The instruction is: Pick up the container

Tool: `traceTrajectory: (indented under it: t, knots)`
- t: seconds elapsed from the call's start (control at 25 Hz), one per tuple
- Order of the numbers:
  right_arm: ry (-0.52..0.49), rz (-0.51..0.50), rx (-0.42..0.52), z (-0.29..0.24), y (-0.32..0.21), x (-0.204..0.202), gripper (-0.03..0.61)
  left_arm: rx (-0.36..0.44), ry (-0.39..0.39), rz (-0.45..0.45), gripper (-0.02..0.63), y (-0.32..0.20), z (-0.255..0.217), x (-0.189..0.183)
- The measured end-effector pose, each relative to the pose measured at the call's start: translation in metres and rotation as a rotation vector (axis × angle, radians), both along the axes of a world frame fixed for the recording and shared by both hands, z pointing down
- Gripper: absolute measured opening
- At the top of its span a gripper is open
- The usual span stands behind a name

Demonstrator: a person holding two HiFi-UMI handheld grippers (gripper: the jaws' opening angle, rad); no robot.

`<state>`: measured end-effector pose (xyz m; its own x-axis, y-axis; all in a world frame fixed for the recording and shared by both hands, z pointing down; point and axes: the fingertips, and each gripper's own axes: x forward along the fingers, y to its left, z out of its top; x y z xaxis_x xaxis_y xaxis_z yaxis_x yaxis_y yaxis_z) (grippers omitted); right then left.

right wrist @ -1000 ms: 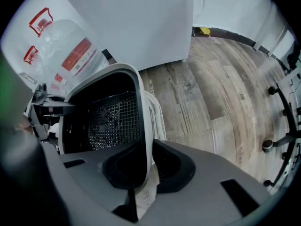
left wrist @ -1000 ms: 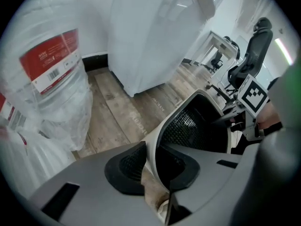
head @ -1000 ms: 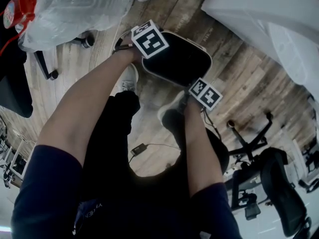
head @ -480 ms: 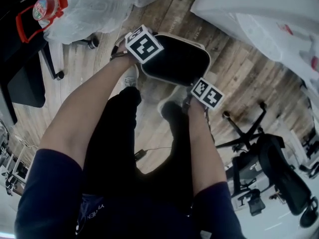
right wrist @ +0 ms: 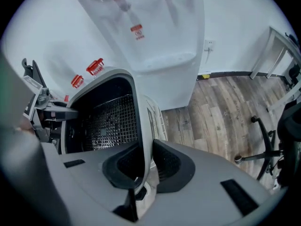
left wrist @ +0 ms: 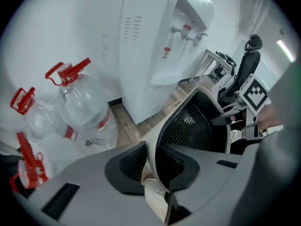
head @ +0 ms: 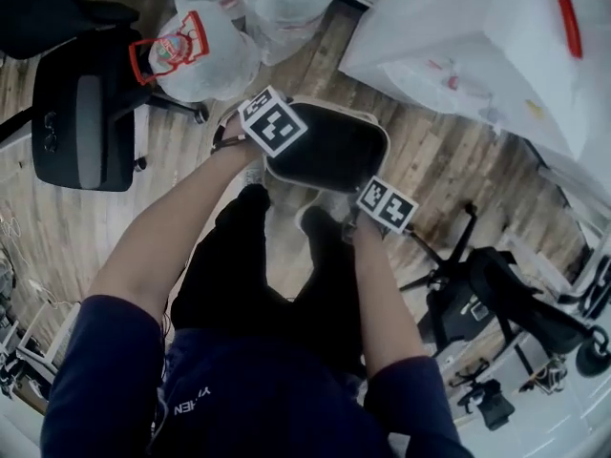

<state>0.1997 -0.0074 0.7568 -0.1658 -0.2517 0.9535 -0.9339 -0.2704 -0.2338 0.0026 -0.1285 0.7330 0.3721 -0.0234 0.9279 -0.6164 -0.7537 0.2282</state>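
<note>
The container [head: 334, 146] is a beige-rimmed tub with a black inside and a mesh floor, held up above the wooden floor in the head view. My left gripper [head: 277, 153] is shut on its left rim and my right gripper [head: 368, 187] on its right rim. In the left gripper view the rim of the container [left wrist: 188, 121] is pinched between the pads of the left gripper [left wrist: 151, 166]. In the right gripper view the wall of the container [right wrist: 108, 121] is clamped by the right gripper [right wrist: 143, 166]. The opposite gripper's marker cube [left wrist: 254, 92] shows across the tub.
A white water dispenser [left wrist: 160, 46] [right wrist: 155, 36] stands just ahead. Several clear water bottles with red handles [head: 196, 51] [left wrist: 84, 112] lie to its left. A black office chair [head: 81, 122] is at the left, another chair [head: 496, 303] at the lower right.
Both grippers have stayed on the container. The floor and bottles have slid across the head view, and the dispenser and the left chair have come further into view.
</note>
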Motion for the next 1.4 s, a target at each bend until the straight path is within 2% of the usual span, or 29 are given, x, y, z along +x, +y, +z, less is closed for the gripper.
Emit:
traceTrajectory:
  t: [0.2,0.4,0.72,0.96,1.16,1.4]
  knots:
    - [-0.002,-0.042,0.047,-0.090,-0.006,-0.002,0.060,0.033,0.036,-0.054,0.083,-0.001,-0.096,-0.003]
    - [-0.013,-0.079,0.110,-0.178,-0.010,-0.008,0.061,0.046,0.020,-0.083,0.086,0.011,-0.186,-0.018]
    - [0.006,-0.131,0.197,-0.283,-0.007,-0.015,0.060,0.173,0.018,-0.128,0.083,0.027,-0.301,-0.029]
    - [0.013,-0.158,0.288,-0.338,-0.024,-0.025,0.060,0.248,0.024,-0.144,0.083,0.018,-0.361,-0.041]
    - [0.011,-0.161,0.306,-0.361,-0.014,-0.026,0.061,0.277,0.047,-0.150,0.084,0.026,-0.388,-0.041]
    - [0.008,-0.149,0.303,-0.365,-0.012,-0.020,0.061,0.254,0.053,-0.145,0.086,0.031,-0.390,-0.037]
